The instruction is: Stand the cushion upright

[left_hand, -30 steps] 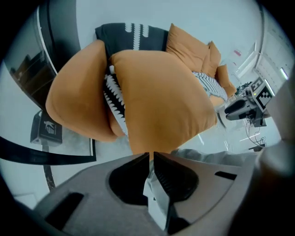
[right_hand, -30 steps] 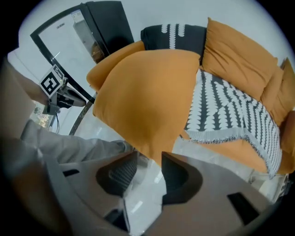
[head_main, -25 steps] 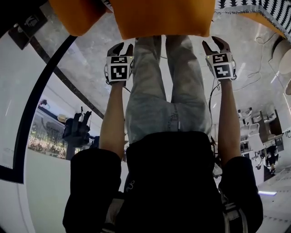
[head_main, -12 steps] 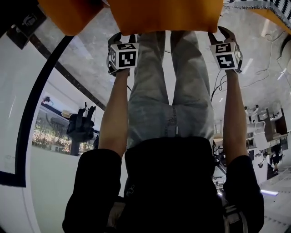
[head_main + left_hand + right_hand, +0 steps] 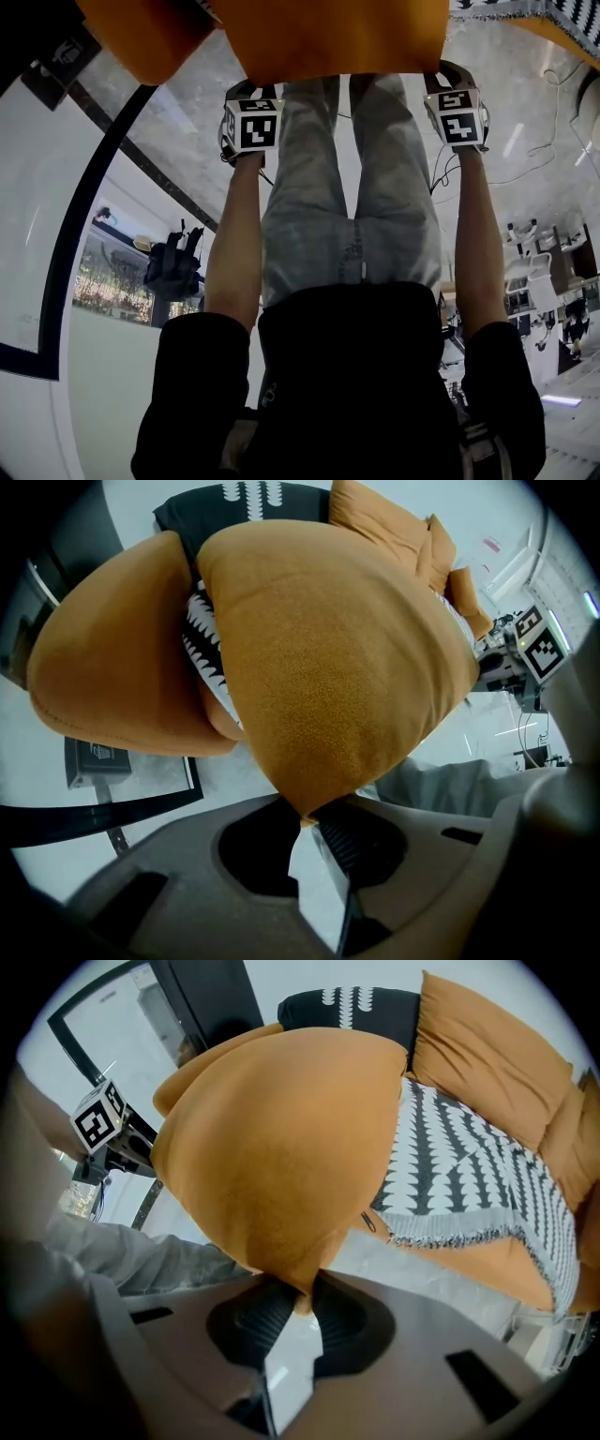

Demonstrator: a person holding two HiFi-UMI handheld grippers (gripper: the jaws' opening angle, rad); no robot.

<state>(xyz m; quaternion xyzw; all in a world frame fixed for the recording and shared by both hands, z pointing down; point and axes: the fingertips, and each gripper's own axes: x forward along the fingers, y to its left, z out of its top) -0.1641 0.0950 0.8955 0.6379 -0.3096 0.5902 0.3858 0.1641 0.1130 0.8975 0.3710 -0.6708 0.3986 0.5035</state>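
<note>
What we wear and carry

We wear a black short-sleeved top (image 5: 347,375) and, between the left gripper (image 5: 249,87) and right gripper (image 5: 447,73), light grey trousers (image 5: 352,206). Each gripper bears a white cube (image 5: 255,127) of black square markers, with thin dark cables (image 5: 435,187) trailing below.

Count: two grippers — left gripper (image 5: 307,813), right gripper (image 5: 300,1290). Two orange cushions in head view: top-centre cushion (image 5: 328,37), upper-left cushion (image 5: 141,37). One patterned throw (image 5: 469,1176).
</note>
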